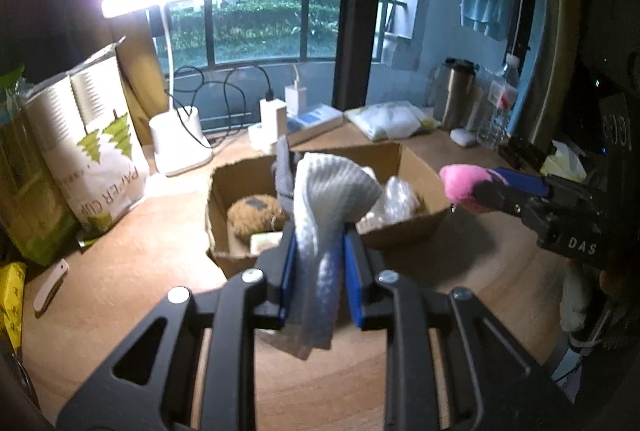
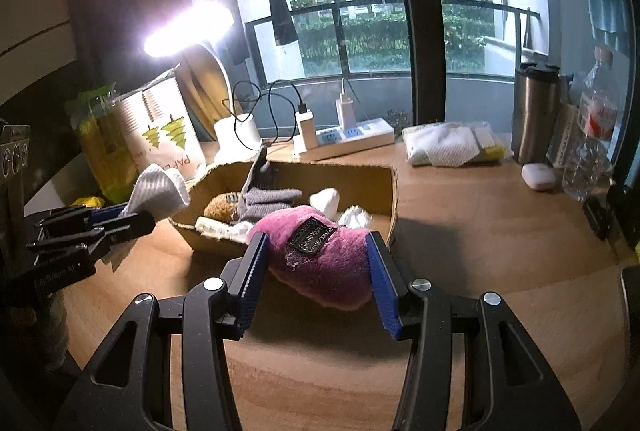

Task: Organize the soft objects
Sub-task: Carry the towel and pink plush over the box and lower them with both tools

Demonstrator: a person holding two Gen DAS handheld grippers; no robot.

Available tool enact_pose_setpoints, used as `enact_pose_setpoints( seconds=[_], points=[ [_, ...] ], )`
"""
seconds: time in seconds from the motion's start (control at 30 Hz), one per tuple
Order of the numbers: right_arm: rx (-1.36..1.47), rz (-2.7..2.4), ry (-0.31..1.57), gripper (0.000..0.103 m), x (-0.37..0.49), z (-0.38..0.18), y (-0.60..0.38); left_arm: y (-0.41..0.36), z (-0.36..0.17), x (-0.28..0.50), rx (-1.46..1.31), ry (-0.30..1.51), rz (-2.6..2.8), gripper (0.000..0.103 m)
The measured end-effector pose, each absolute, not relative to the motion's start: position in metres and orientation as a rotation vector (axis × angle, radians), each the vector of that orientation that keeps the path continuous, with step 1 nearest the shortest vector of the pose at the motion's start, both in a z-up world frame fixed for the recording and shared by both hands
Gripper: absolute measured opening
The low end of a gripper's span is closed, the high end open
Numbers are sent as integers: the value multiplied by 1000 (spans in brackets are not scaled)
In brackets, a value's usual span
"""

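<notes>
Cardboard box rim just ahead, left gripper clamping white cloth, right gripper squeezing pink plush.

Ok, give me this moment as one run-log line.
left hand-held gripper: shut on white ribbed cloth | right hand-held gripper: shut on pink plush pad | open brown cardboard box: part-filled

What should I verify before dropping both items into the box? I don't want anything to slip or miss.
1. Left gripper clamped on the white cloth: ok.
2. Right gripper clamped on the pink plush: ok.
3. Cardboard box open at the top: ok.
4. Room left inside beside the brown plush and grey glove: cannot tell, already crowded.
5. Both items over the box opening: not ok, both are short of its near edge.
6. Grippers apart from each other: ok.
</notes>
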State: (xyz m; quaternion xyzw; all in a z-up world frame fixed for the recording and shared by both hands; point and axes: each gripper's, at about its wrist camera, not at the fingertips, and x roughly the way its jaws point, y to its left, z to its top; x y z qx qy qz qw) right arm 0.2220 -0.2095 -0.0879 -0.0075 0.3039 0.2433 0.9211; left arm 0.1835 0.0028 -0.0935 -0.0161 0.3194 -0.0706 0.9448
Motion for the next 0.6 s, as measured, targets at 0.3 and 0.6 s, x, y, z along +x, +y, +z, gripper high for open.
enact_pose_setpoints(
  seconds=[0.3,0.6],
  points=[
    [-31,499,607,52,247,-81,-204,10,-89,205,-47,619,-144,23],
    [-51,495,638,52,278,-89,-192,22,-109,238,-88,632,-129,23]
  ],
)
